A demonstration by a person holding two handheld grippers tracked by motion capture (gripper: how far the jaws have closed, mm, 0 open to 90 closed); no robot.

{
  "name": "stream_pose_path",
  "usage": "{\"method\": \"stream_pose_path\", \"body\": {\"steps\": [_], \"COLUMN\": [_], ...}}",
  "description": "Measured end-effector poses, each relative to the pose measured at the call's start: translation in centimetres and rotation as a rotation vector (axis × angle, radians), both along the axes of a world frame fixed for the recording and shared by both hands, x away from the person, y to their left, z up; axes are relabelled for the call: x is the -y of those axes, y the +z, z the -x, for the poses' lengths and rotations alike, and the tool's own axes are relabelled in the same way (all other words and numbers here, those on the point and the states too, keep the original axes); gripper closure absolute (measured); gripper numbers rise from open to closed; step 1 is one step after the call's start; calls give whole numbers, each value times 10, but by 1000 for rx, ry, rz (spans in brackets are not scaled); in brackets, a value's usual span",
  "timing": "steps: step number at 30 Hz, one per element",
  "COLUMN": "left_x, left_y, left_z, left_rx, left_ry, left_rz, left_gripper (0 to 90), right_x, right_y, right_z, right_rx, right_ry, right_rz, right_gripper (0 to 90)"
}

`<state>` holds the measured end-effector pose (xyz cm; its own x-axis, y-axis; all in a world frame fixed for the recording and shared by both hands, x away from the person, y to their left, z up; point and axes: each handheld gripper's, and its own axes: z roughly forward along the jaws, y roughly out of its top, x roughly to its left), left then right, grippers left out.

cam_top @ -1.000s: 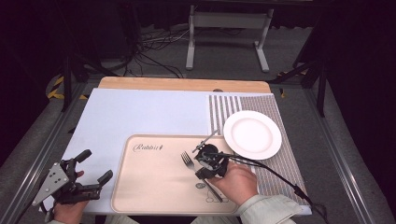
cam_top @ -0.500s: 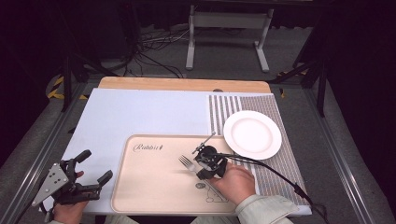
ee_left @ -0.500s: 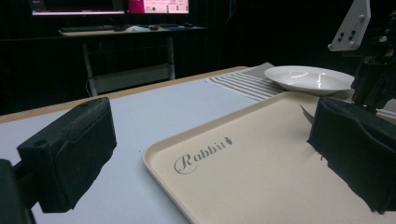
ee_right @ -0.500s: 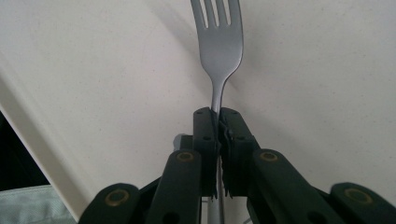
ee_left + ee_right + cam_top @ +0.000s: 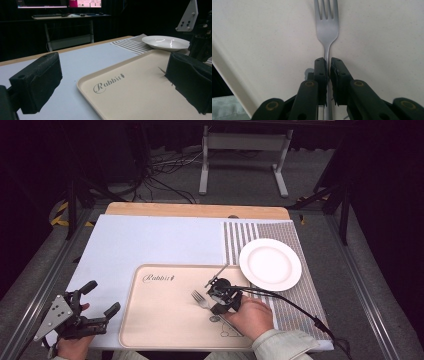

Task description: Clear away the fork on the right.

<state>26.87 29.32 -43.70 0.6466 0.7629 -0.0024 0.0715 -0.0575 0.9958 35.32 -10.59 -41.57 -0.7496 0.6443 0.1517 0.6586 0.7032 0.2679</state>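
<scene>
A metal fork [image 5: 199, 298] lies flat on the beige tray [image 5: 160, 320], tines toward the far left. My right gripper [image 5: 216, 308] sits low over the fork's handle, the hand behind it. In the right gripper view the jaws [image 5: 328, 65] stand nearly together around the thin handle of the fork [image 5: 327, 27], the pads at its sides; they have just been opening a little with the handle between them. My left gripper [image 5: 101, 298] rests at the tray's near left corner, open with nothing between its pads [image 5: 37, 82].
A white plate [image 5: 270, 264] stands on the striped mat [image 5: 240, 237] right of the tray. A pale blue sheet [image 5: 150, 240] covers the table's left and middle. The right gripper's cable [image 5: 300, 307] trails off to the right. The tray [image 5: 140, 100] bears the printed word Rabbit.
The right gripper and the fork have shifted slightly toward the near side of the tray. The left gripper has stayed put.
</scene>
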Motion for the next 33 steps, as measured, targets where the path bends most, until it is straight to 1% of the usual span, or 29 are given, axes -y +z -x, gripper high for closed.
{"method": "stream_pose_path", "body": {"steps": [1, 2, 3, 4, 5, 6, 7, 8, 9, 10, 11, 14, 15, 16, 19, 20, 23, 26, 28, 30, 31, 33], "left_x": [0, 0, 0, 0, 0, 0, 0, 1, 1, 1, 1, 1, 1, 1, 1, 0, 0, 0, 0, 0, 0, 0], "left_y": [0, 0, 0, 0, 0, 0, 0, 0, 0, 0, 0, 0, 0, 0, -1, -1, -1, -1, -1, -1, -1, -1], "left_z": [0, 0, 0, 0, 0, 0, 0, 0, 0, 0, 0, 0, 0, 0, 0, 0, 0, 0, 0, -1, -1, -1], "left_rx": [-1, -1, -1, -1, 0, 0, 0, -1, -2, -1, -1, -3, -3, -3, -1, -1, -3, -4, -4, -6, -6, -6], "left_ry": [0, 0, 1, 1, 1, 1, 1, 2, 1, 0, 0, -1, -1, -1, 1, 1, 1, 3, 3, 3, 3, 6], "left_rz": [1, 1, 0, 0, 1, 1, 0, 0, -2, -2, -2, -5, -5, -3, 2, 2, 0, 1, 1, 0, -1, -4], "left_gripper": [13, 13, 13, 13, 13, 13, 13, 13, 13, 13, 13, 13, 13, 13, 13, 13, 13, 13, 13, 13, 13, 14], "right_x": [-1, -1, -1, -1, -1, -1, -2, -2, -3, -4, -6, -10, -11, -13, -15, -16, -19, -21, -22, -23, -23, -24], "right_y": [1, 2, 3, 4, 5, 7, 8, 10, 11, 12, 14, 16, 16, 15, 12, 9, 1, -4, -7, -12, -13, -16], "right_z": [1, 1, 1, 2, 2, 3, 4, 5, 7, 8, 10, 14, 15, 14, 12, 9, 4, 3, 2, 1, 1, 1], "right_rx": [0, 9, 6, 19, 29, 41, 55, 87, 117, 139, 172, 299, 318, 328, 328, 323, 320, 313, 323, 315, 306, 301], "right_ry": [-2, 1, 7, 8, 15, 27, 34, 83, 142, 168, 202, 309, 322, 343, 351, 358, 370, 375, 380, 387, 383, 396], "right_rz": [1, -1, -11, -12, -24, -41, -48, -68, -104, -122, -145, -170, -174, -186, -185, -188, -173, -165, -148, -135, -133, -134], "right_gripper": [808, 799, 785, 773, 772, 784, 813, 883, 900, 900, 900, 900, 900, 900, 900, 900, 900, 900, 900, 900, 900, 900]}}
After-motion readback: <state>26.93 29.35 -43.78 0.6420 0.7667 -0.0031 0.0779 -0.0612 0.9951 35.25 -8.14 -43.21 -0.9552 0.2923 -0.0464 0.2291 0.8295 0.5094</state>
